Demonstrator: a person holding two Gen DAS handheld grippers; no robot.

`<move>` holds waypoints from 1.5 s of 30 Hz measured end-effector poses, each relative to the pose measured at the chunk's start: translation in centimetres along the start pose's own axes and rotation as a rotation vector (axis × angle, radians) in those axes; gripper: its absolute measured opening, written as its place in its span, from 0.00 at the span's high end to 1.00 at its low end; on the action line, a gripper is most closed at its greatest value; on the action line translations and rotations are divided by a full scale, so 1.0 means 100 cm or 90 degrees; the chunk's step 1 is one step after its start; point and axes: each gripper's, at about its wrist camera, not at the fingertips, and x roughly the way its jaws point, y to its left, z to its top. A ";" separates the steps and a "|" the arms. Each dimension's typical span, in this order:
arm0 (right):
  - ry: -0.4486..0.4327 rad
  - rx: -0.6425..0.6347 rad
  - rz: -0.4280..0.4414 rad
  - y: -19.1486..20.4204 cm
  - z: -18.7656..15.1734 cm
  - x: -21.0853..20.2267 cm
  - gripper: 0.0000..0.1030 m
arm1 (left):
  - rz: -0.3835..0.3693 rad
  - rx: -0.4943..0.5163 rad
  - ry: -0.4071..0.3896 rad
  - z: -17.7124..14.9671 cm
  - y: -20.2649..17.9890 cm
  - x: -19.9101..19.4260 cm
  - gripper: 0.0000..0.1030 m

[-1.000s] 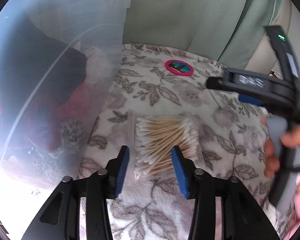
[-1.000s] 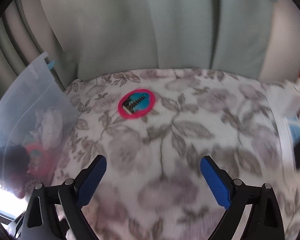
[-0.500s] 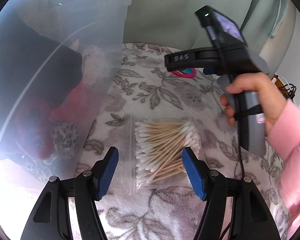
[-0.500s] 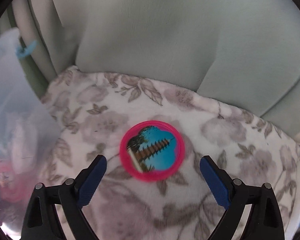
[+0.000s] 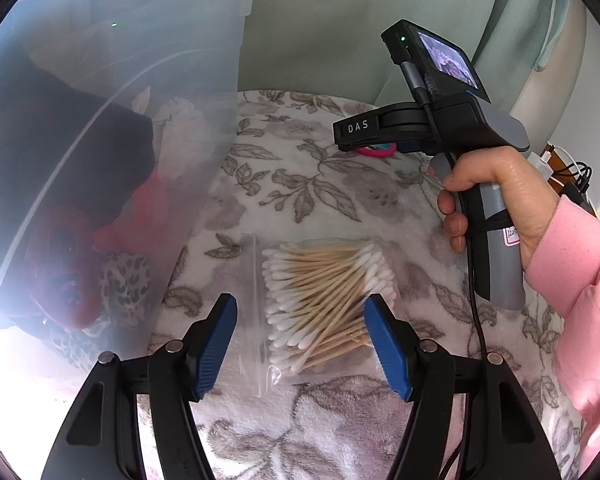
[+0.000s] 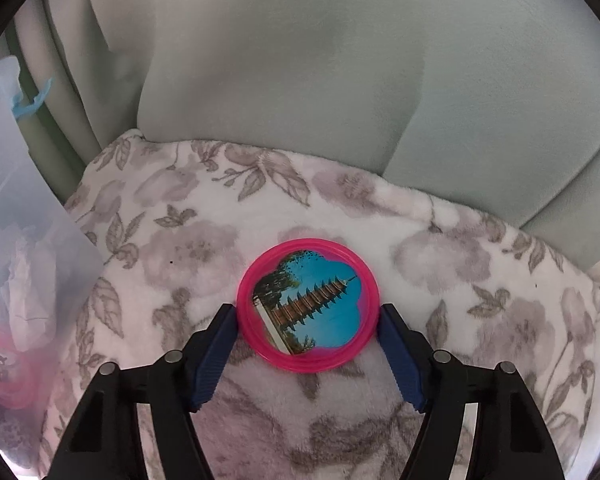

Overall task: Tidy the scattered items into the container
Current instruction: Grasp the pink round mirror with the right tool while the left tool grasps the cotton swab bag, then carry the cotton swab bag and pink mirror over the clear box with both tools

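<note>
A clear zip bag of cotton swabs (image 5: 320,292) lies on the floral blanket. My left gripper (image 5: 304,320) is open, its blue pads on either side of the bag's near end. A round pink-rimmed disc with a pagoda picture (image 6: 307,306) lies on the blanket farther back; only a sliver of it (image 5: 376,151) shows under the right gripper's body in the left wrist view. My right gripper (image 6: 306,322) has its pads at the disc's left and right rim; contact is unclear. The clear plastic container (image 5: 100,140) stands at the left with clothes inside.
The floral blanket (image 6: 180,248) covers a seat with grey-green cushions (image 6: 300,80) behind. The container wall (image 6: 16,216) stands left of the disc. A hand in a pink sleeve (image 5: 512,196) holds the right gripper. Cables (image 5: 572,172) lie at the far right.
The right gripper moved forward and down to the pink disc and narrowed around it. The left gripper opened wider and now straddles the swab bag.
</note>
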 end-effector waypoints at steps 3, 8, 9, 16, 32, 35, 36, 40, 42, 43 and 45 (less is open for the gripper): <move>0.000 0.011 0.009 -0.006 -0.009 -0.008 0.28 | 0.004 0.000 0.003 0.002 0.000 -0.001 0.35; -0.001 0.037 0.018 -0.026 -0.037 -0.031 0.28 | 0.005 0.004 0.008 0.007 -0.004 -0.001 0.35; -0.002 0.047 0.021 -0.032 -0.044 -0.036 0.28 | 0.009 0.007 0.010 0.008 -0.005 -0.001 0.35; -0.026 0.165 0.029 -0.067 -0.096 -0.078 0.28 | 0.003 0.013 0.009 0.014 -0.016 -0.001 0.34; -0.056 0.282 0.009 -0.063 -0.148 -0.104 0.28 | 0.021 0.011 0.046 0.015 -0.021 0.030 0.16; -0.059 0.289 0.011 -0.061 -0.152 -0.107 0.28 | 0.048 0.038 0.062 0.015 -0.031 0.041 0.15; -0.060 0.291 0.012 -0.061 -0.153 -0.109 0.28 | 0.055 0.045 0.058 0.014 -0.034 0.041 0.15; -0.061 0.298 0.017 -0.060 -0.162 -0.115 0.28 | 0.052 0.049 0.053 0.012 -0.034 0.037 0.19; -0.060 0.302 0.019 -0.059 -0.168 -0.119 0.28 | 0.047 0.047 0.049 0.011 -0.031 0.032 0.30; -0.059 0.303 0.019 -0.057 -0.172 -0.122 0.28 | 0.046 0.045 0.048 0.010 -0.030 0.029 0.30; -0.056 0.304 0.019 -0.054 -0.180 -0.128 0.28 | 0.046 0.041 0.048 0.008 -0.027 0.025 0.31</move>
